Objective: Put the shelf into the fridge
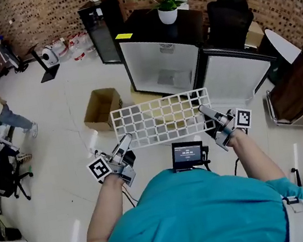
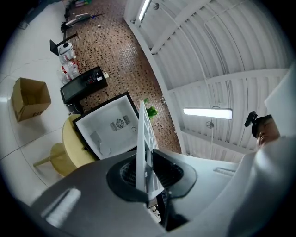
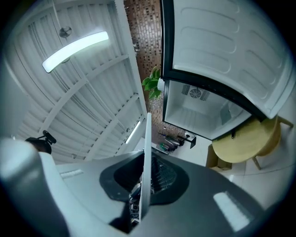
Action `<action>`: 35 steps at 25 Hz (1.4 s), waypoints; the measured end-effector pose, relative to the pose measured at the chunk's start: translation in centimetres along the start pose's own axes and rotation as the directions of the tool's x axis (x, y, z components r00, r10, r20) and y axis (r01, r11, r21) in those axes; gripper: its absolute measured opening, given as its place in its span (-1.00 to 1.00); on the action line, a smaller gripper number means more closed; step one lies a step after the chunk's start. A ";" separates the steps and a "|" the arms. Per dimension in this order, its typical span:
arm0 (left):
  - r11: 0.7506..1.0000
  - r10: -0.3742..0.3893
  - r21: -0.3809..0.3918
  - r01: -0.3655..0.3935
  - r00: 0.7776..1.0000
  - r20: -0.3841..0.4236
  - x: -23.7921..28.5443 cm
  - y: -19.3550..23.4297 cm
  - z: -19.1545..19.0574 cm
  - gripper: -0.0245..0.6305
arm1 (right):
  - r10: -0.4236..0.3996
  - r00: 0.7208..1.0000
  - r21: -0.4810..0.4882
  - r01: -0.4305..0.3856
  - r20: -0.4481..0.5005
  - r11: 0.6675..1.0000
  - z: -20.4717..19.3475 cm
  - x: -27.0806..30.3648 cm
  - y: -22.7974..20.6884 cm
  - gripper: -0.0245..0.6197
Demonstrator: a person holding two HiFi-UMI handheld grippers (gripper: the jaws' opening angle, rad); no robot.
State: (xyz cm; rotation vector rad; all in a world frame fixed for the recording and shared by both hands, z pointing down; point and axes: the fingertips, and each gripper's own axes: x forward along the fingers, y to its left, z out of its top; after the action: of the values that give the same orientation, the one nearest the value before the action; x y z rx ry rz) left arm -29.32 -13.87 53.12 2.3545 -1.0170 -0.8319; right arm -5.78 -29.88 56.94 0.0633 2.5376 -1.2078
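Observation:
A white wire shelf (image 1: 162, 118) hangs level in front of me, held by its two short ends. My left gripper (image 1: 125, 141) is shut on its left end, and my right gripper (image 1: 204, 110) is shut on its right end. Beyond the shelf stands a small fridge (image 1: 162, 64) with a white inside, its door (image 1: 236, 78) swung open to the right. In the left gripper view the shelf (image 2: 141, 148) runs edge-on between the jaws toward the fridge (image 2: 111, 127). The right gripper view shows the shelf (image 3: 147, 157) the same way, with the fridge (image 3: 199, 111) past it.
The fridge rests on a yellow stool (image 1: 155, 108). An open cardboard box (image 1: 102, 108) lies on the floor to the left. A potted plant (image 1: 167, 1) stands on top of the fridge, a black chair (image 1: 229, 17) to its right, a dark fridge (image 1: 104, 31) behind.

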 end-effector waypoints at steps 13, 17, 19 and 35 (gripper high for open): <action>0.999 0.034 -0.034 -0.037 0.996 -0.087 5.8 8.2 7.0 -0.80 | -0.010 0.996 -0.007 0.011 0.087 1.000 6.5 5.8 -2.9 -0.82; 0.997 0.050 -0.058 -0.056 0.993 -0.103 7.9 12.1 8.3 -0.80 | -0.033 0.993 0.014 0.031 0.110 0.999 7.9 6.9 -5.6 -0.82; 0.995 0.039 -0.087 -0.050 0.991 -0.127 8.5 13.4 8.2 -0.80 | -0.057 0.989 0.032 0.053 0.136 0.998 7.8 6.5 -6.4 -0.82; 0.925 -0.212 -0.367 0.099 0.935 -0.284 14.5 23.3 18.6 -0.81 | -0.403 0.836 0.112 0.391 0.373 0.913 10.7 13.6 -6.9 -0.82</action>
State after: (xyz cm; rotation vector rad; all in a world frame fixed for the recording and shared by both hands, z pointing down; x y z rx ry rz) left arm -45.38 -42.52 48.57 2.1855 -0.5035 -0.5983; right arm -16.92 -43.84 51.61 -0.6679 2.2336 -1.2503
